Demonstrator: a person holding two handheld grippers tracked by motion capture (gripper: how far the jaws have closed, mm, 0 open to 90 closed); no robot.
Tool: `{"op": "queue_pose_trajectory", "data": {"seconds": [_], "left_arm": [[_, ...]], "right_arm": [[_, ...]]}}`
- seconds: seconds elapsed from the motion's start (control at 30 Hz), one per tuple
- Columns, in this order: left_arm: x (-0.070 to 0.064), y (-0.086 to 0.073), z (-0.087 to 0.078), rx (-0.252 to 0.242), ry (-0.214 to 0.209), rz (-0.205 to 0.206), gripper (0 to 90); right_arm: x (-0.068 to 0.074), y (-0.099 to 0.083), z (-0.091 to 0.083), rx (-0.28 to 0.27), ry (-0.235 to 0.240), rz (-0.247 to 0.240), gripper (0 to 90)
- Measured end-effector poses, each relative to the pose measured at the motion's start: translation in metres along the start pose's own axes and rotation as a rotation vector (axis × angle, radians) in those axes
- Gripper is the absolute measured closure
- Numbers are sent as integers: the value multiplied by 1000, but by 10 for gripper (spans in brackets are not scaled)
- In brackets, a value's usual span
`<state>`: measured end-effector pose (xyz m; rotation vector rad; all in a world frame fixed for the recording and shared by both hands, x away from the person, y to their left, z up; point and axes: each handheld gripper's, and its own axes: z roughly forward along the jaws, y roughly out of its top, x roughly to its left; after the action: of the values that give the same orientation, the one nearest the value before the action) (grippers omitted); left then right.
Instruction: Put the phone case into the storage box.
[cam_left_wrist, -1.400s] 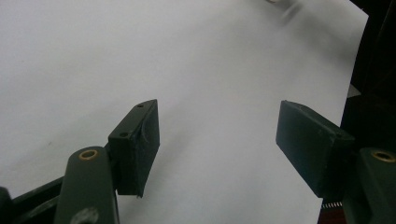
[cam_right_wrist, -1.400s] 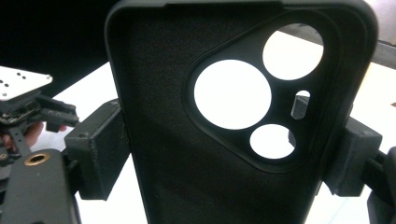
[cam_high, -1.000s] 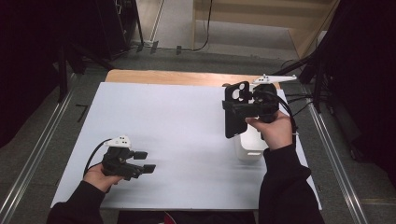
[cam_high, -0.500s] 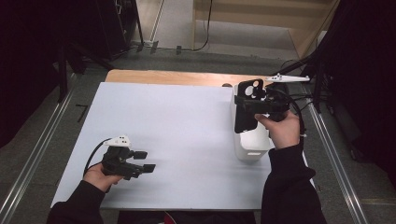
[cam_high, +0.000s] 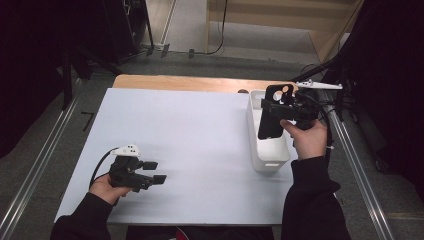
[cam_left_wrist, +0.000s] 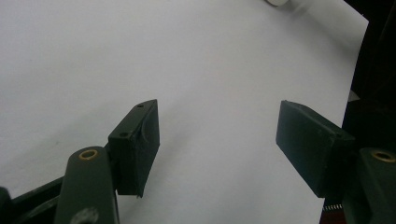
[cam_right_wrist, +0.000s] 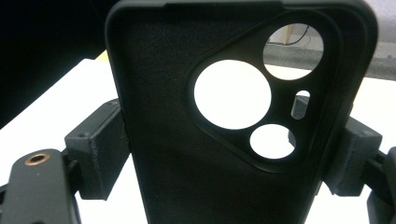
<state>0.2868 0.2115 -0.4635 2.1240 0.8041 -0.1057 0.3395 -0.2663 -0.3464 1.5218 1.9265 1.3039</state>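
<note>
A black phone case (cam_high: 272, 112) with round camera cut-outs hangs upright above a white bin (cam_high: 266, 150) at the table's right side. My right gripper (cam_high: 282, 107) is shut on it; in the right gripper view the case (cam_right_wrist: 224, 140) stands between the two pads (cam_right_wrist: 100, 144), gripped on both long edges. My left gripper (cam_high: 152, 172) rests low over the white table near the front left, jaws apart. In the left gripper view its fingertips (cam_left_wrist: 137, 142) stand wide open with bare table between them.
The white table top (cam_high: 190, 135) has a wooden strip (cam_high: 175, 82) along its far edge. Metal rails (cam_high: 40, 165) run along both sides of the table. A white bracket (cam_high: 317, 85) sticks out beyond the bin at the right.
The right gripper has carried the phone case to the right, from over the table beside the bin to above the bin. The left gripper has stayed put.
</note>
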Motion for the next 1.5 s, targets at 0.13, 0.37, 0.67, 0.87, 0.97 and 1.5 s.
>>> {"op": "queue_pose_trajectory", "data": {"seconds": [0.13, 0.37, 0.67, 0.87, 0.97, 1.5], "left_arm": [[0, 0, 0, 1, -1, 2, 297], [0, 0, 0, -3, -3, -2, 297], [1, -1, 0, -4, 2, -9, 297], [1, 0, 0, 0, -3, -5, 297], [1, 0, 0, 3, -3, -6, 297], [1, -1, 2, 6, -1, -8, 297]], "right_arm": [[-1, 1, 4, -10, -9, -1, 138], [-7, 4, 10, -20, -13, 19, 138], [-10, 7, 25, -17, -55, 6, 138], [-13, 12, 34, -16, -74, 9, 138], [-16, 14, 39, -17, -79, 17, 138], [-26, 32, 63, -22, -121, 9, 138]]}}
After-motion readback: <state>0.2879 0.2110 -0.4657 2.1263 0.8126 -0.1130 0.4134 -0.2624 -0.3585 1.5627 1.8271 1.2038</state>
